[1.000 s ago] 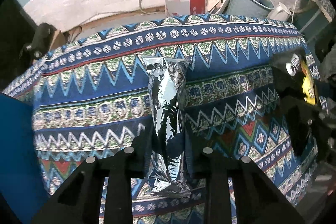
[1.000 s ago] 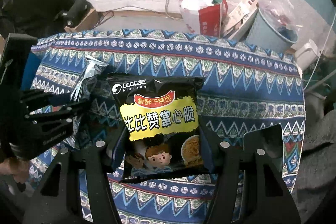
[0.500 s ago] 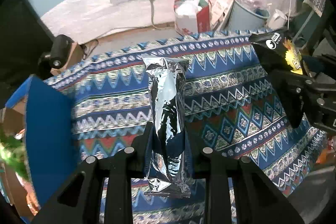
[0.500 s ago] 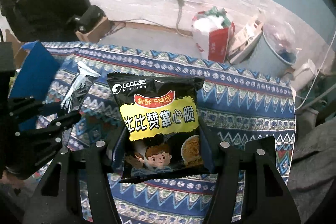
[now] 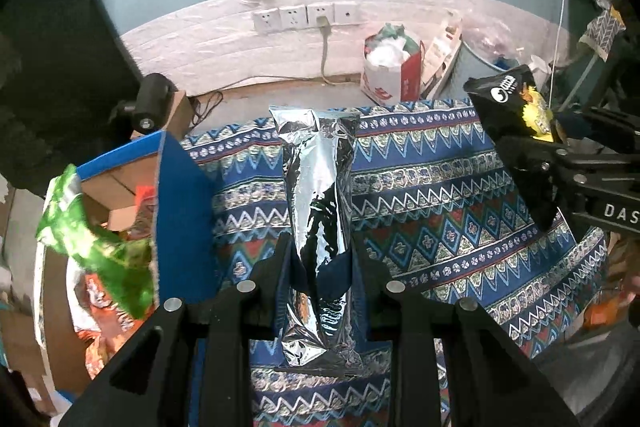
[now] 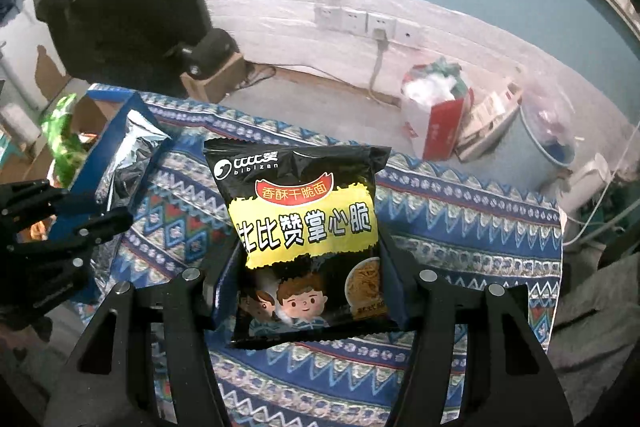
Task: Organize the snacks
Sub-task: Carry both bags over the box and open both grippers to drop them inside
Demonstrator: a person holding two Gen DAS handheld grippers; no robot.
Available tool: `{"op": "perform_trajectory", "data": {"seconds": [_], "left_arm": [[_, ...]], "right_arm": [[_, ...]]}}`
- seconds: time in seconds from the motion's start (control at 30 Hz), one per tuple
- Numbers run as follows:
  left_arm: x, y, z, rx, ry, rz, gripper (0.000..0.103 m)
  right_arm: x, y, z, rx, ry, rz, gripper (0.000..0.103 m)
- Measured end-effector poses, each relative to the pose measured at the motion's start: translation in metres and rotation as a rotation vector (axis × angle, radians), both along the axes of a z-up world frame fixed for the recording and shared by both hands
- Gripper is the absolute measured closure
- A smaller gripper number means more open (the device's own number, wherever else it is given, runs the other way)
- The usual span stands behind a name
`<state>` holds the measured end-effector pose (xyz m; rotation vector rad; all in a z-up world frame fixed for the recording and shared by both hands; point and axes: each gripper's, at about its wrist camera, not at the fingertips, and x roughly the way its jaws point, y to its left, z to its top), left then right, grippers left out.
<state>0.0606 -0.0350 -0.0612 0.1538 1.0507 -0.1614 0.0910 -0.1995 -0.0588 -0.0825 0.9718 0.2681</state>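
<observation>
While both wrist cameras look down on the same patterned cloth (image 5: pixel 440 219) covering the table, each shows its own load best. In the left wrist view, the left gripper (image 5: pixel 318 259) has its fingers (image 5: pixel 276 267) pinching a long silver foil packet (image 5: pixel 318 195), which stands lengthwise between them above the cloth, its crimped top pointing toward the wall. To the left of it stands a blue-edged cardboard box (image 5: pixel 176 203) with a green snack bag (image 5: pixel 96 239) and orange wrappers sticking out; this view looks into the box. At the right edge the right gripper (image 5: pixel 532 163) appears from the side, showing only the narrow edge of its black packet.

The right wrist view shows that packet face on: a black and yellow noodle snack bag (image 6: pixel 308 239) with cartoon children printed low on it, pinched at both sides by the right gripper's fingers (image 6: pixel 400 279), which stand fairly wide apart around it, above the cloth. At its left edge the left gripper (image 6: pixel 100 223) and the foil packet are seen slantwise, just beside the box's blue wall.

Both views take in the wall sockets (image 5: pixel 304 17), a red and white bag (image 5: pixel 390 75) and a grey bin (image 6: pixel 548 143) on the floor beyond the table.
</observation>
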Motion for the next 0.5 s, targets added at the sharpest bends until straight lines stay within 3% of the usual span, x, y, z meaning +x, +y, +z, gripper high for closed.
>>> {"op": "perform_trajectory", "data": {"seconds": [0.5], "left_arm": [[-0.031, 0.052, 0.034, -0.010, -0.076, 0.044, 0.076]], "right_arm": [[-0.001, 0.069, 0.021, 0.034, -0.012, 0.113, 0.043]]}}
